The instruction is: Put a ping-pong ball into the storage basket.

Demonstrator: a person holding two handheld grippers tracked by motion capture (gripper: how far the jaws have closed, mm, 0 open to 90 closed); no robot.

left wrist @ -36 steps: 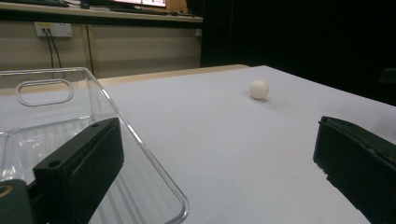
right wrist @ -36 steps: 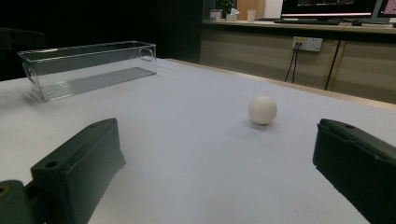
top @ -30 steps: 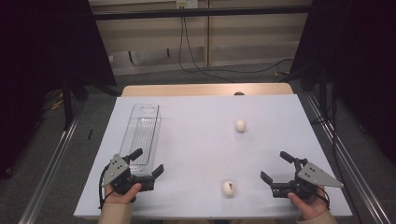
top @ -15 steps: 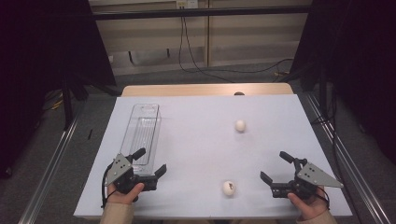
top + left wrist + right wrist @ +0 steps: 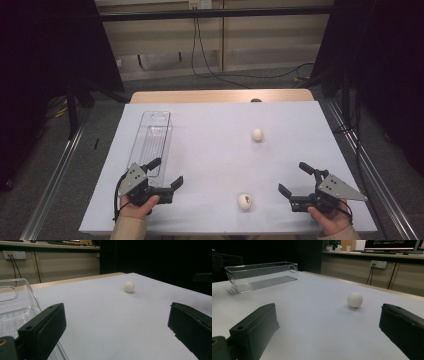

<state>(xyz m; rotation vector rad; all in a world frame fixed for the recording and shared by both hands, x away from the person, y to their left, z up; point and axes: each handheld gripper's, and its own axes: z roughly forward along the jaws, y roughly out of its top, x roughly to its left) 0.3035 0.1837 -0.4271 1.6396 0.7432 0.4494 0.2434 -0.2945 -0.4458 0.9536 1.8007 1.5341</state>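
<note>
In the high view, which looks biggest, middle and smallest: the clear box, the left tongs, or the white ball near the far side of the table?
1. The clear box looks biggest, long and narrow.
2. The left tongs come next, though they sit nearer the camera, which may flatter them.
3. The white ball looks smallest by far.

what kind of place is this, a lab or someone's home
Probably a lab or test room, not a home: a white table framed by black curtains, wall sockets with trailing cables, and monitors on a bench behind.
</note>
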